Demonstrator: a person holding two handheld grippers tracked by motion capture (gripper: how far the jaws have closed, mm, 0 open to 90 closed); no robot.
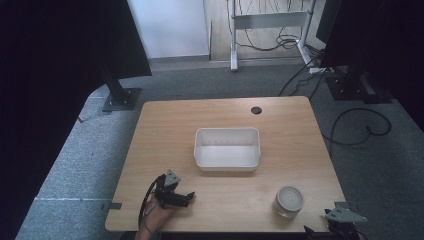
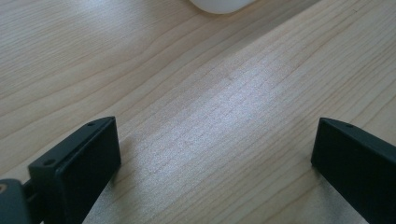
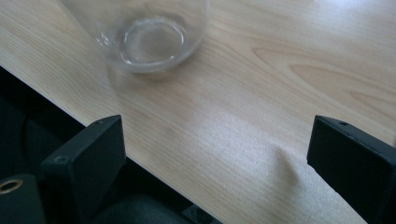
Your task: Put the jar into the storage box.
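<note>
1. Table (image 1: 225,120): light wood w/ rounded corners and a small dark round hole (image 1: 256,110) near the far edge. It stands on grey carpet (image 1: 80,150).
2. Room: white wall at back, a white metal frame (image 1: 267,20) w/ loose cables under it, black stands at both sides, and a cable looped on the floor at right.
3. White tub (image 1: 227,148) sits mid-table, open side up.
4. Glass jar (image 1: 289,201) stands upright near the front right corner, well apart from the tub.
5. Left gripper (image 1: 186,198), held by a hand (image 1: 159,216), sits low over the front left of the table. Its jaws are spread wide w/ bare wood between them, holding nothing.
6. Right gripper (image 1: 340,220) is at the front right corner, just beside the jar, not touching. Jaws spread wide, nothing held.
7. Left gripper view: wood grain close up and a rounded white bit of the tub at the top edge.
8. Right gripper view: the jar's clear base close up, and the table's front edge w/ dark space below.
</note>
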